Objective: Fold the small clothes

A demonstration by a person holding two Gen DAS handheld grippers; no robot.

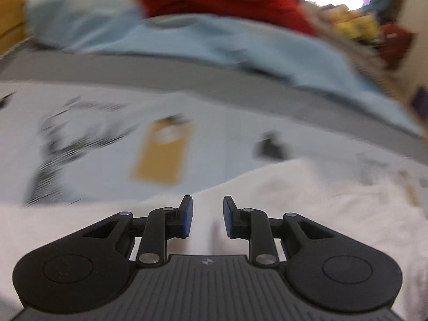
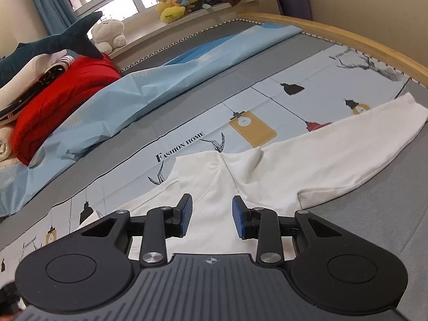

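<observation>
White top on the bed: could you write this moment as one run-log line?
item: white top spread on printed sheet | left gripper: jaws open, empty, over top | right gripper: jaws open, empty, over top | fold: not begun

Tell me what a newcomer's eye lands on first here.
A white long-sleeved cotton garment lies spread on the printed pale-blue bedsheet, one sleeve stretching right. Far left, a bright red folded quilt sits under a dark blue plush shark. Yellow stuffed toys crowd the windowsill.
</observation>
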